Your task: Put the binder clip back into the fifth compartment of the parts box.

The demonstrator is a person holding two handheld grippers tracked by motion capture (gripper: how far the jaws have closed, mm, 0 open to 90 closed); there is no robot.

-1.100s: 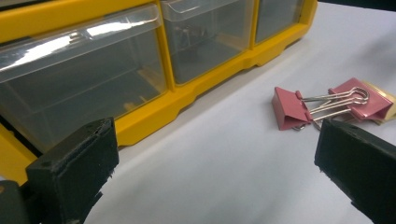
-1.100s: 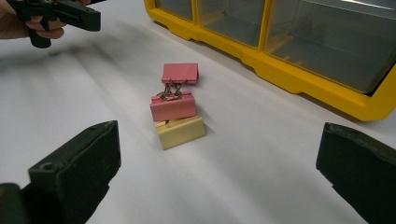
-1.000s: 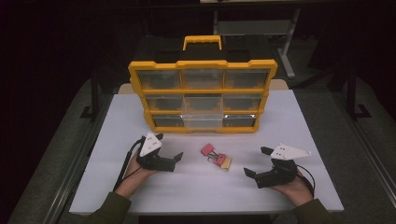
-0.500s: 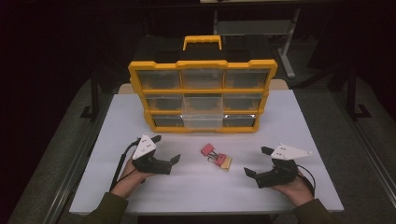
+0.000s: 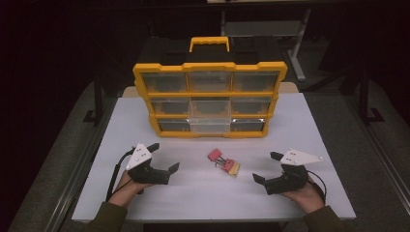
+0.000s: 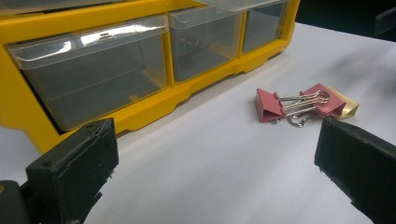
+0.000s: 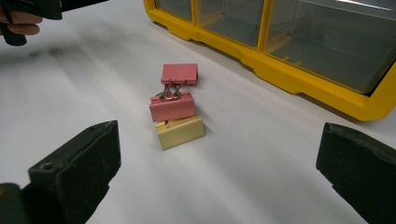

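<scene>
Two pink binder clips [image 5: 220,159] [image 6: 292,105] [image 7: 175,88] and a yellow one [image 5: 234,168] [image 7: 180,132] lie bunched together on the white table [image 5: 208,193], in front of a yellow organizer [image 5: 210,96] with clear drawers. My left gripper [image 5: 163,158] [image 6: 215,172] rests on the table left of the clips, open and holding nothing. Over on the right, my right gripper [image 5: 267,167] [image 7: 219,172] is open too, with nothing between its jaws. In each gripper view the clips lie a little beyond the jaws.
The organizer [image 6: 116,79] [image 7: 299,51] stands upright at the back middle, its bottom middle drawer [image 5: 209,125] pulled out slightly. A dark floor surrounds the table, with table legs [image 5: 300,43] behind. Bare table surface lies between and in front of the grippers.
My left gripper has drifted slightly right and forward, toward the clips. The right gripper and the clips have stayed put.
</scene>
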